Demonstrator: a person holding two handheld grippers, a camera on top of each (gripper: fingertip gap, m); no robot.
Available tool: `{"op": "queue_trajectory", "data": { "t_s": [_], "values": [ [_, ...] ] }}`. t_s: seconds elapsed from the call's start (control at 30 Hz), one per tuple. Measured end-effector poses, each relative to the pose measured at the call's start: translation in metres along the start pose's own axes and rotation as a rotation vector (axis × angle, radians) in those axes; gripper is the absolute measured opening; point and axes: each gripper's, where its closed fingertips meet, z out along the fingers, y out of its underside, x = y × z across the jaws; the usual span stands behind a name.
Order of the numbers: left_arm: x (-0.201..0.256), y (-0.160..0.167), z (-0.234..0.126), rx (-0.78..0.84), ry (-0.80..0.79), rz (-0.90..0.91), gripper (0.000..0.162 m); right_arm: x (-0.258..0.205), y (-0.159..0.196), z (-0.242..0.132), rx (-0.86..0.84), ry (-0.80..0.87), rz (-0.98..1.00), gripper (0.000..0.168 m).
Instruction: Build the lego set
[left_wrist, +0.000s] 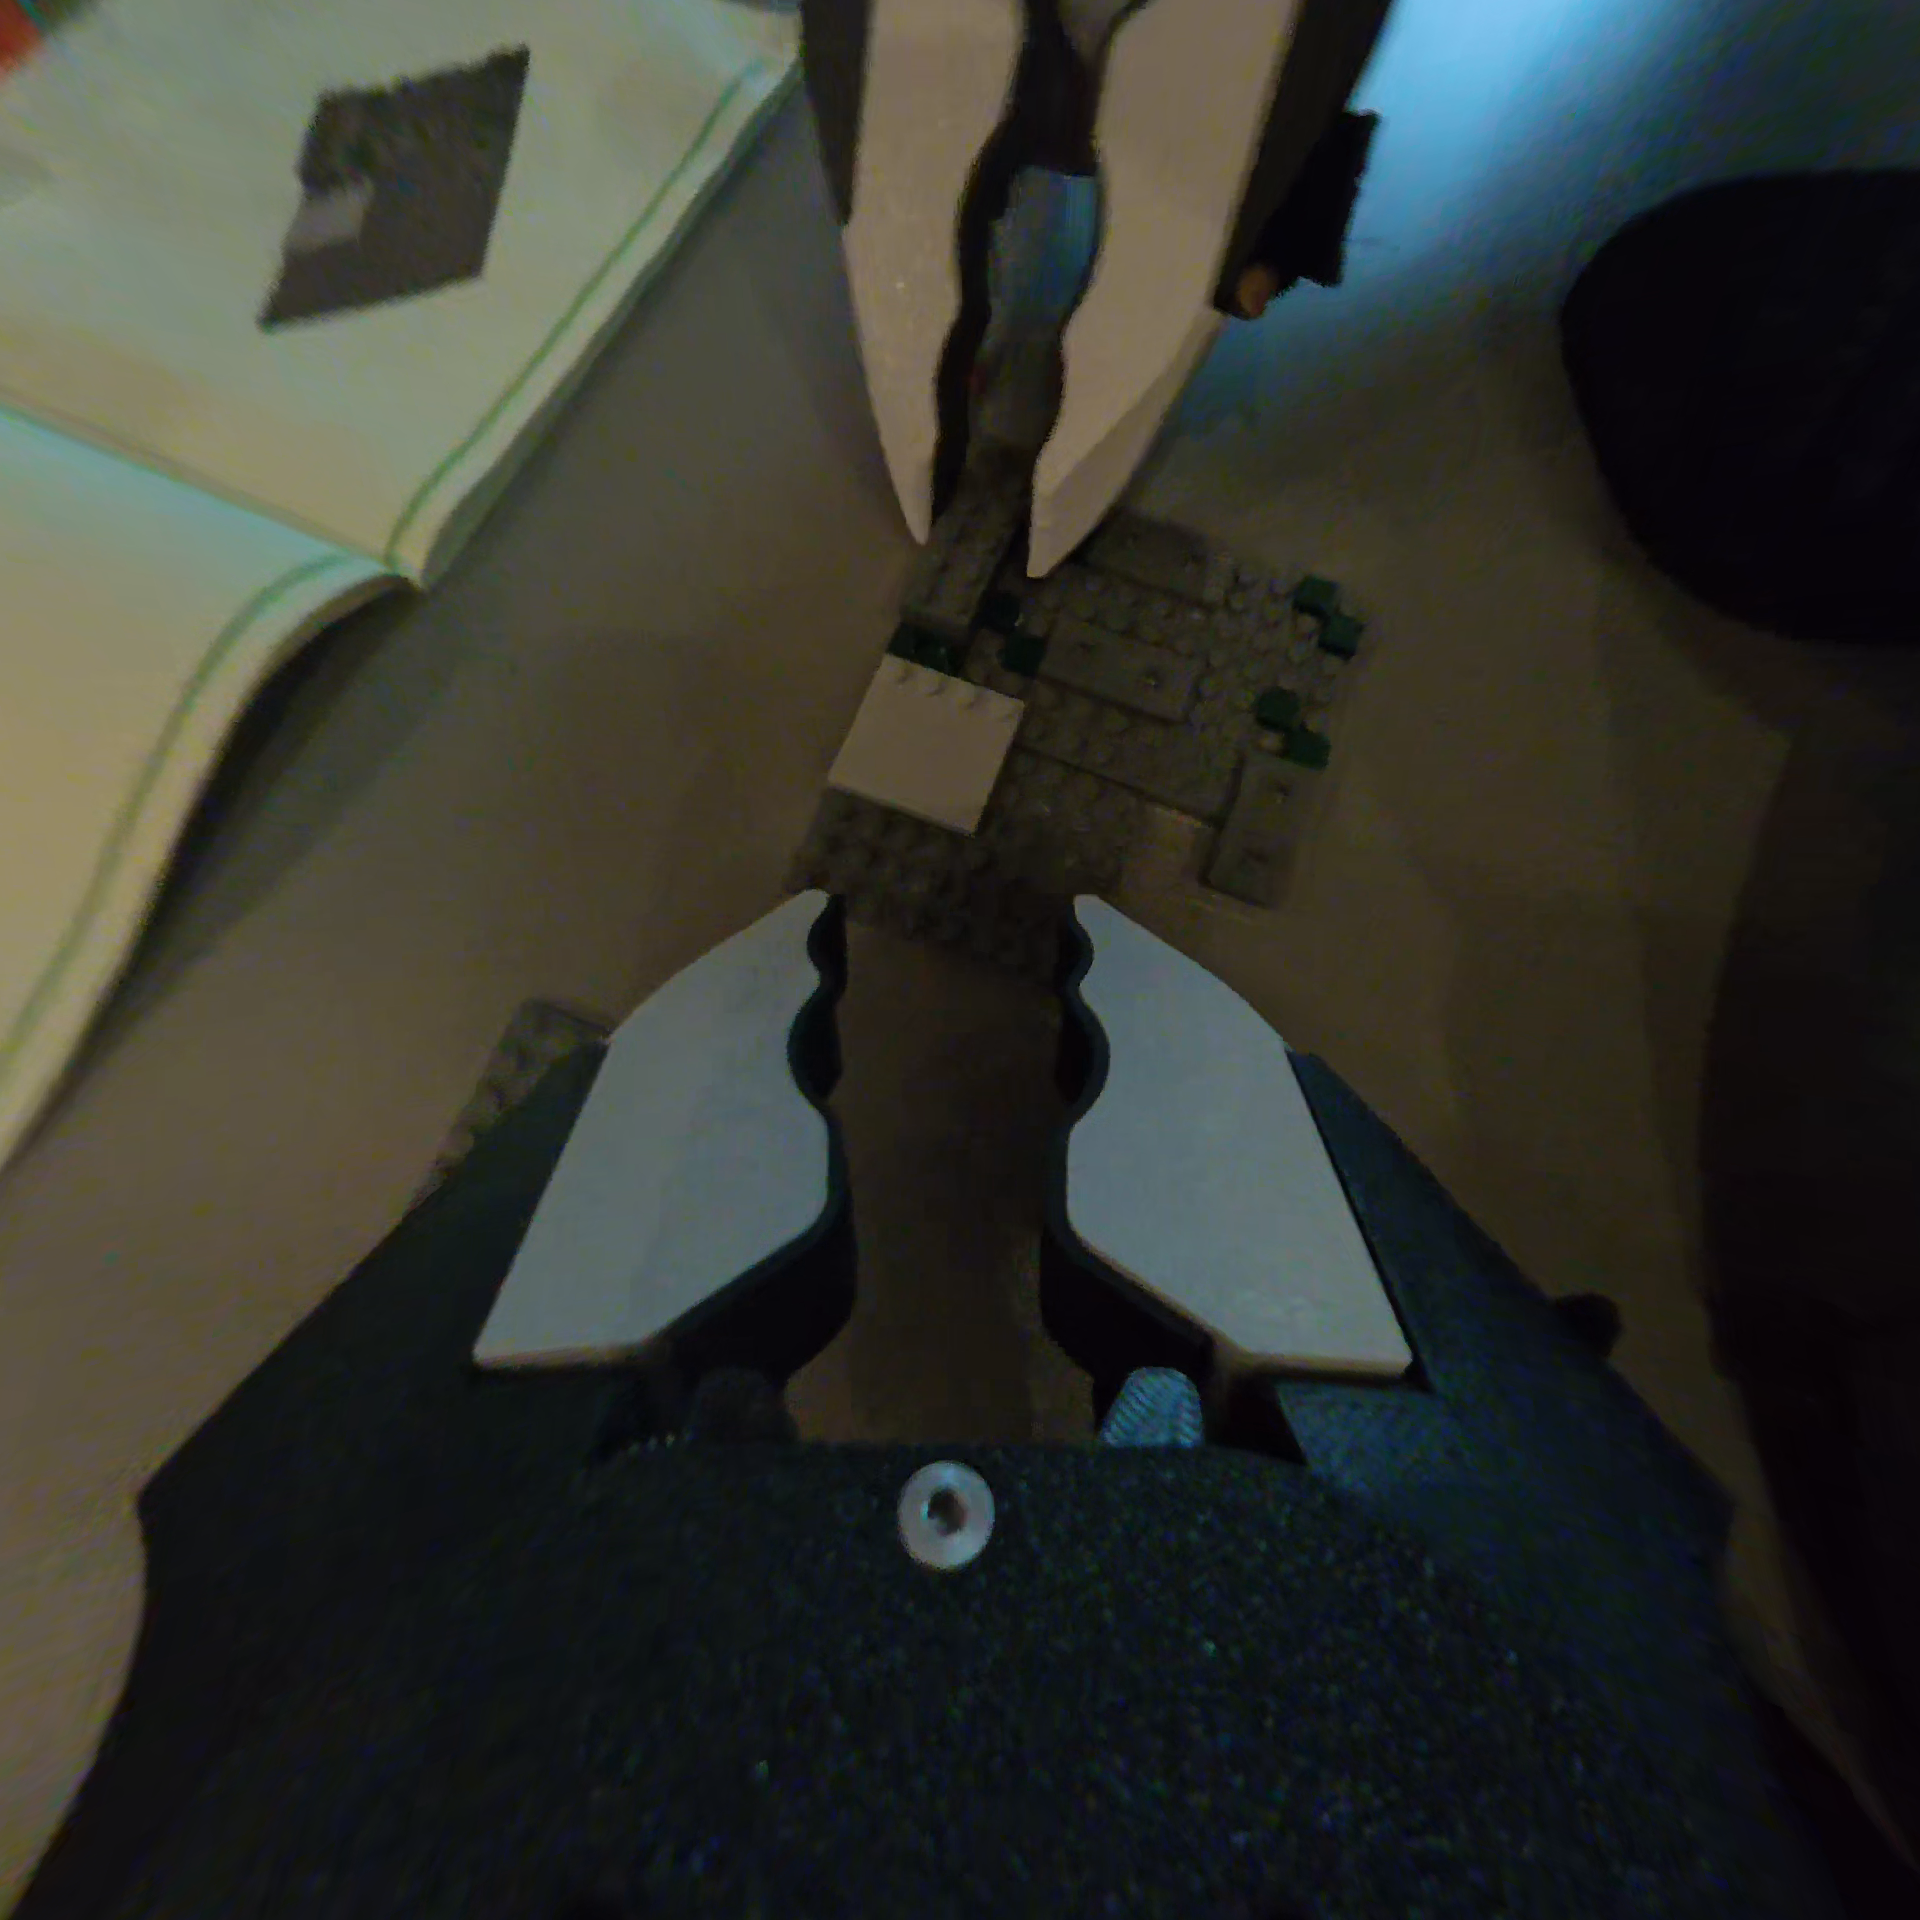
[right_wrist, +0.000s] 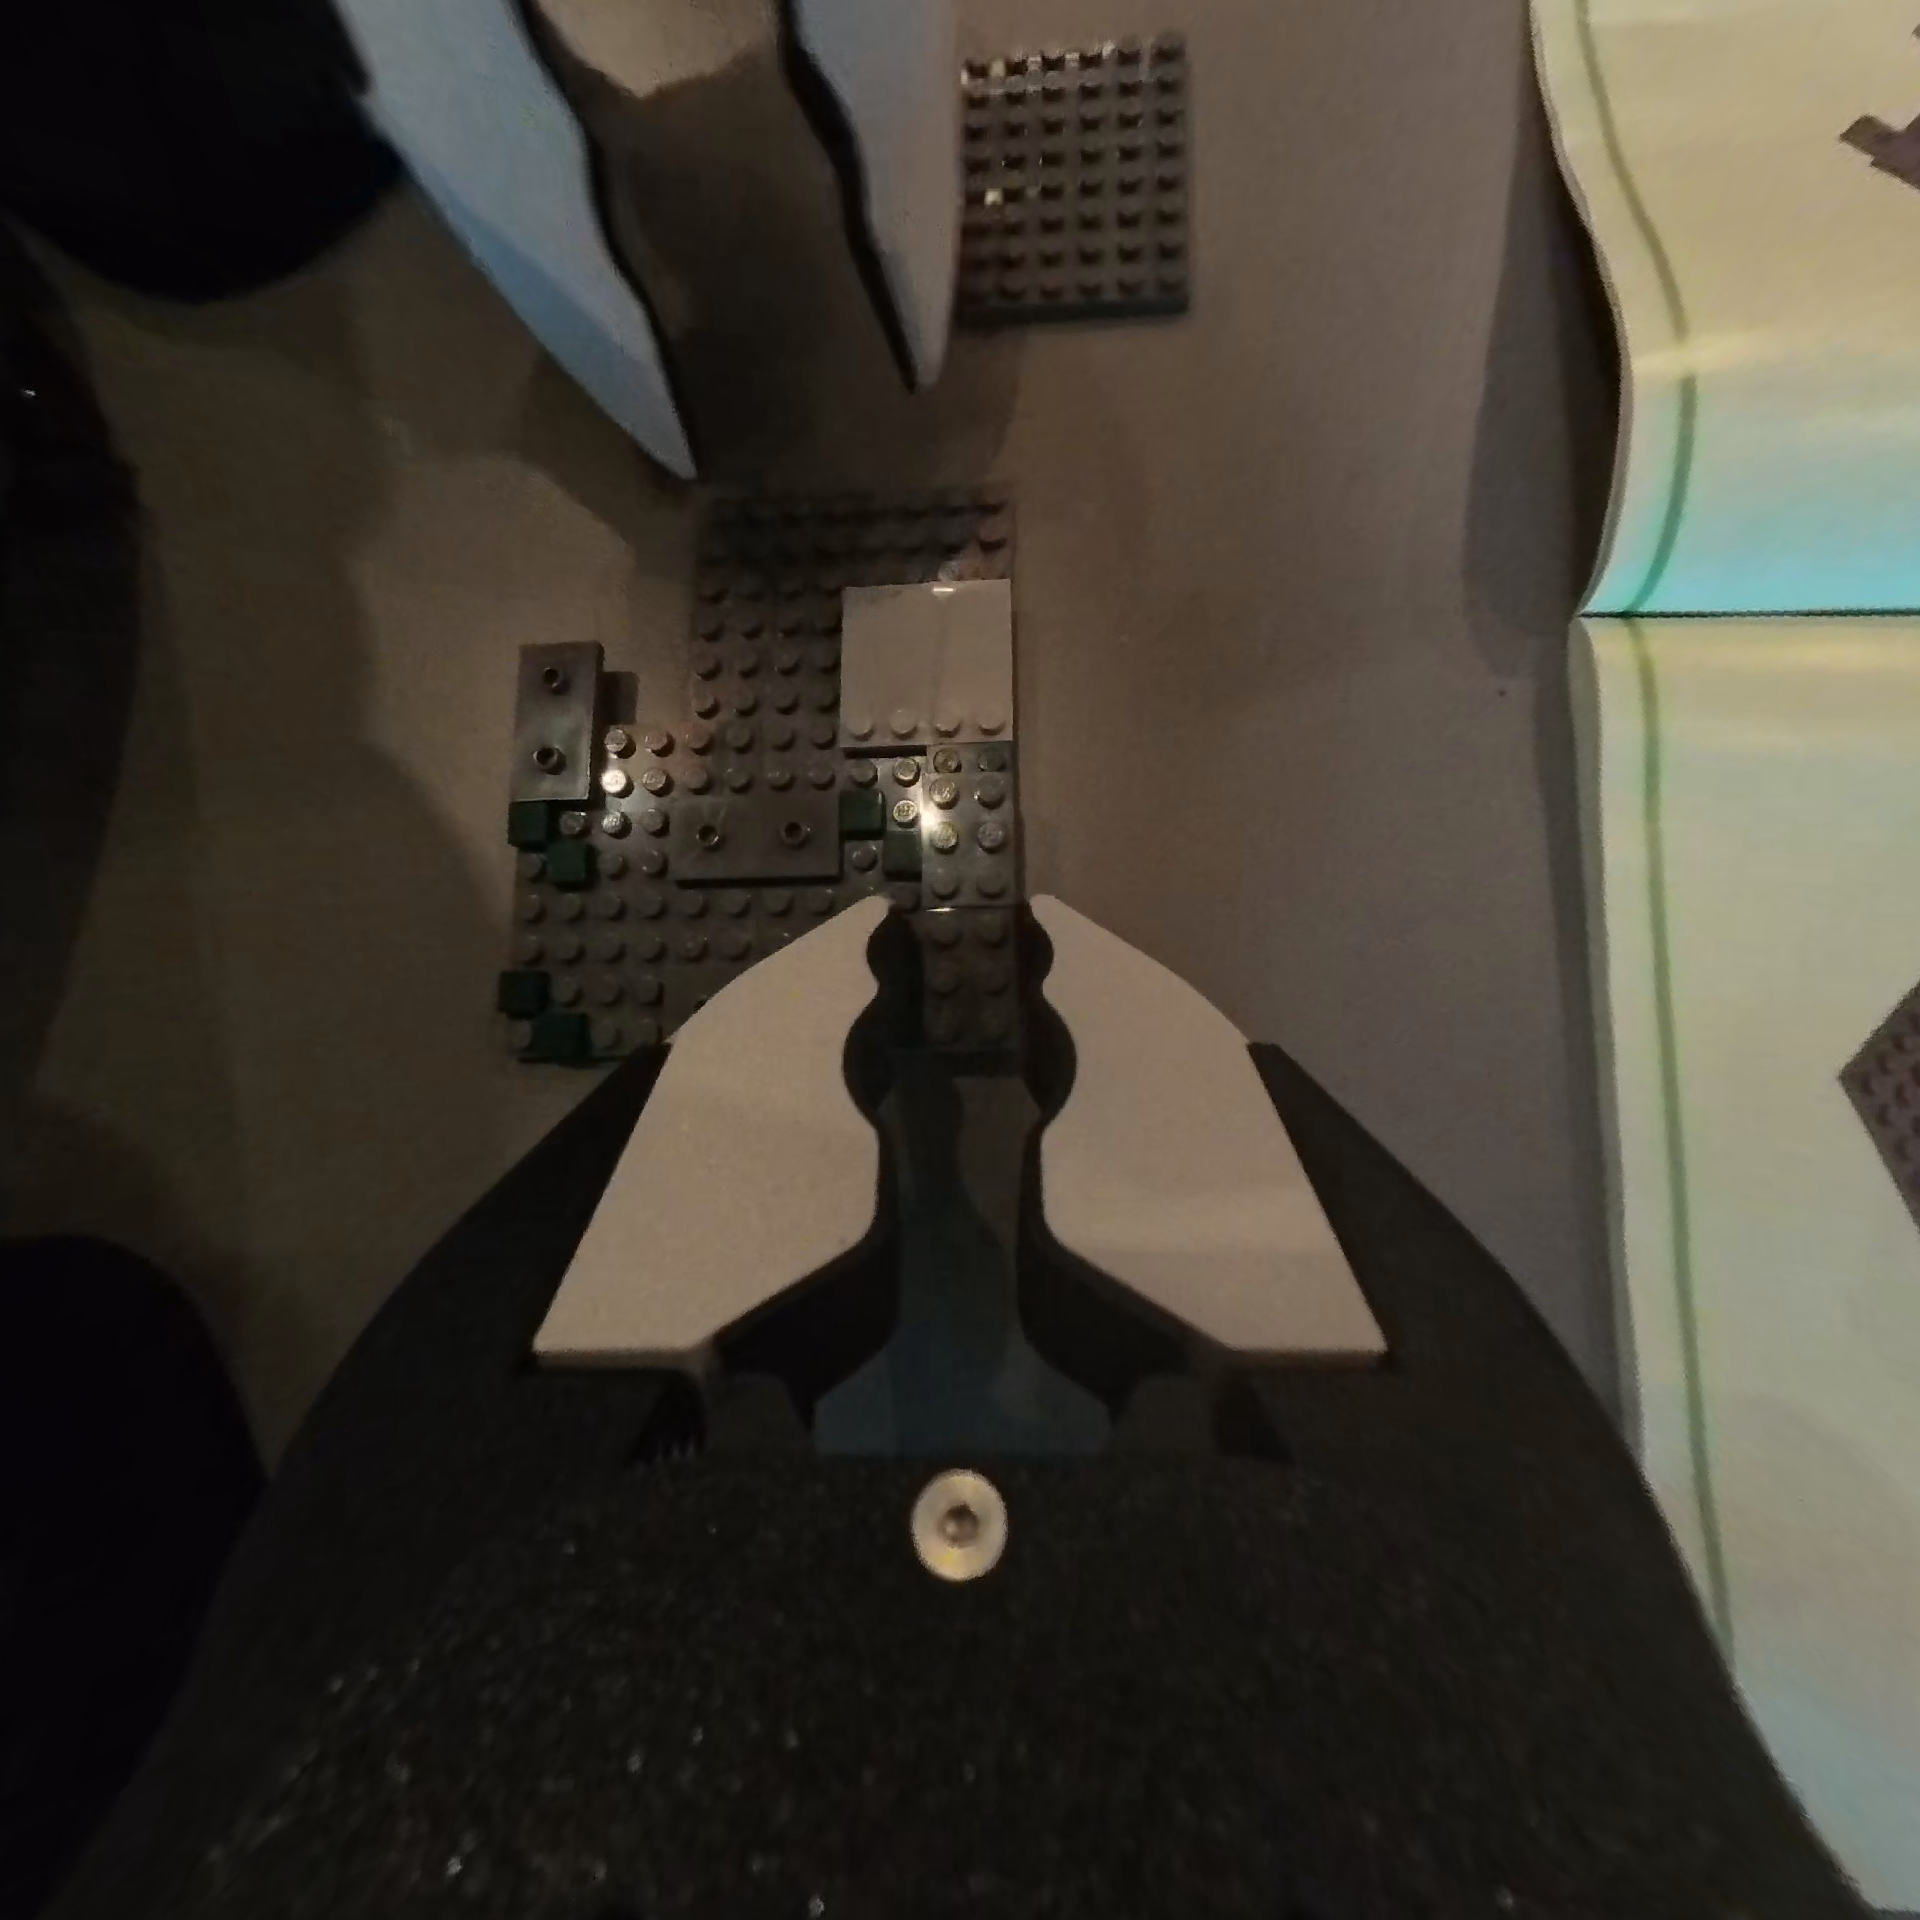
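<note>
- Now our right gripper (right_wrist: 956, 904) has its jaws clenched on a long grey brick (right_wrist: 971, 883), pressing it onto the lego build (right_wrist: 623, 935), which rests on the surface.
- Our left gripper (left_wrist: 951, 904) waits released just beside the build's edge, likely to steady it.

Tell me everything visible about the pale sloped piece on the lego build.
The pale sloped piece is light grey, smooth plastic, with one row of four studs along one edge and a glossy slanted face. It sits flat on the dark studded base plate, at the plate's edge, beside a dark studded brick. Neither pair of tongs touches it.
</note>
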Motion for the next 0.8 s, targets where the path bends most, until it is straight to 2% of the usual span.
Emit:
{"op": "queue_trajectory", "data": {
  "t_s": [0.2,0.4,0.67,0.8],
  "values": [
    [-0.013,0.001,0.01,-0.107,0.175,-0.142,0.045,-0.001,0.001,-0.001,-0.002,0.004,-0.021,0.016],
    [-0.011,-0.005,0.022,-0.264,0.298,-0.132,0.045,-0.001,0.0,-0.001,0.006,0.013,-0.031,0.016],
    [0.001,-0.013,0.028,-0.35,0.44,-0.152,0.04,-0.001,-0.001,-0.001,0.044,0.031,-0.07,0.016],
    [-0.004,-0.012,0.03,-0.378,0.442,-0.166,0.029,-0.001,-0.002,-0.001,0.053,0.043,-0.076,0.016]
  ]
}}
